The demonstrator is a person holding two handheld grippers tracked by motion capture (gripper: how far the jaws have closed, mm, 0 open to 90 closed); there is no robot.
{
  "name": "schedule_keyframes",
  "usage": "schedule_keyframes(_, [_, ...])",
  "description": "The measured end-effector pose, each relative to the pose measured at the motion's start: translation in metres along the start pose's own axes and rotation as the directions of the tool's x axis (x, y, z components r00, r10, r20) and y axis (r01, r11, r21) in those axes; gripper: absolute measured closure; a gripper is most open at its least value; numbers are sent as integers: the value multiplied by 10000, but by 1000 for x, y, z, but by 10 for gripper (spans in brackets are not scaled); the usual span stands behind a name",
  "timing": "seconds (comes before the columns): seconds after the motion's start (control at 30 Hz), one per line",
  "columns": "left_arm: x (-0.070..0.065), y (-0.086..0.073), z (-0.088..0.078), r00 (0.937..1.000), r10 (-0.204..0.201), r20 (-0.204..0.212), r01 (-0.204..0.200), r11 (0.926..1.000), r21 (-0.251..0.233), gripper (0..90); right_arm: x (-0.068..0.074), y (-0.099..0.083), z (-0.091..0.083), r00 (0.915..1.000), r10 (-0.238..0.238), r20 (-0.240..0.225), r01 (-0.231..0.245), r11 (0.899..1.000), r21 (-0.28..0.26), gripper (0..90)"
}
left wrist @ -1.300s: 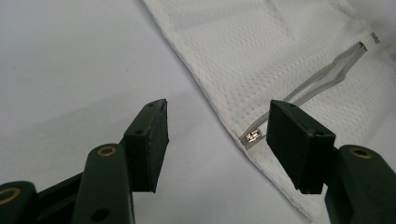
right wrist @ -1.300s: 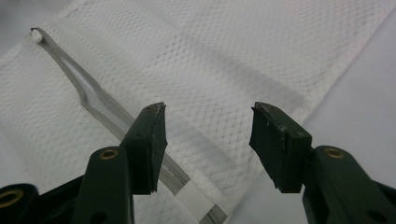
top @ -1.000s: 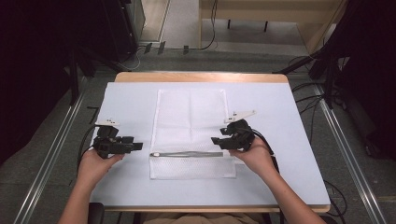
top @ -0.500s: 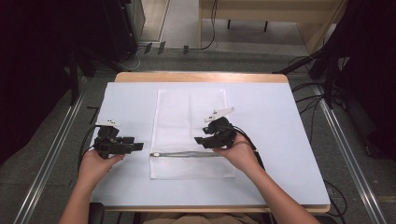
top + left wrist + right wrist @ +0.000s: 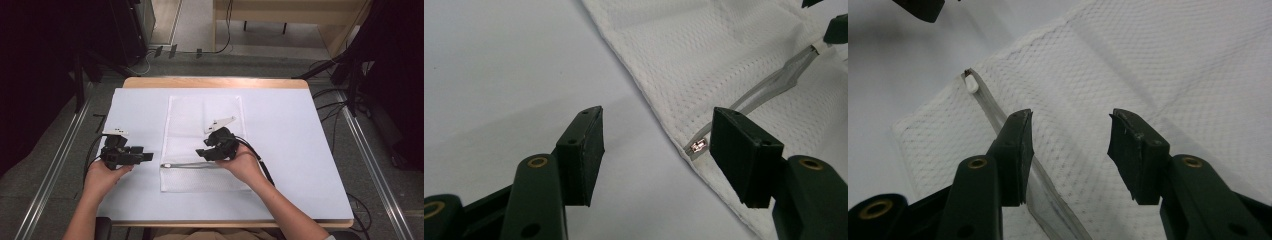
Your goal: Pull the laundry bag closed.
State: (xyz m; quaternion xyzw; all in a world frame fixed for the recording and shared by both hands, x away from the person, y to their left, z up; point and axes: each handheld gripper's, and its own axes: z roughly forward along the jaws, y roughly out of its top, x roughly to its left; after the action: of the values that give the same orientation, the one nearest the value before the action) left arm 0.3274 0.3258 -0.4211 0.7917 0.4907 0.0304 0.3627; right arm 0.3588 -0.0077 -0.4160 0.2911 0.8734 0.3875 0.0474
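Mesh bag (image 5: 204,142) lies flat mid-table beneath the right gripper (image 5: 206,152), jaws apart over its zipper (image 5: 192,165), hand angled inward. Left gripper (image 5: 145,157), jaws apart, hovers just beside the bag's left edge over the white table cover (image 5: 300,150).

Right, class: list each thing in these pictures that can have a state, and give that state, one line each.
Mesh bag: lying flat on the table cover, unheld.
Zipper: looks closed along its length, pull at its left end.
Left tool: open, beside the bag's left edge, holding nothing.
Right tool: open, over the bag just above the zipper, holding nothing.
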Motion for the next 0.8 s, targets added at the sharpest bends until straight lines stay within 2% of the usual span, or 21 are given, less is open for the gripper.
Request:
schedule_keyframes(0.2, [0,0,0,10000,-10,-1,10,10000,-37,392,8,2,12,9997,-164,-180,164,9999,17,548])
schedule_keyframes(0.63, [1,0,2,10000,-15,71,15,10000,0,385,21,3,37,9978,-35,-665,48,9998,187,604])
schedule_keyframes(0.8, [2,0,2,10000,-49,28,49,10000,-26,385,31,7,46,9948,-85,-1017,112,9996,264,671])
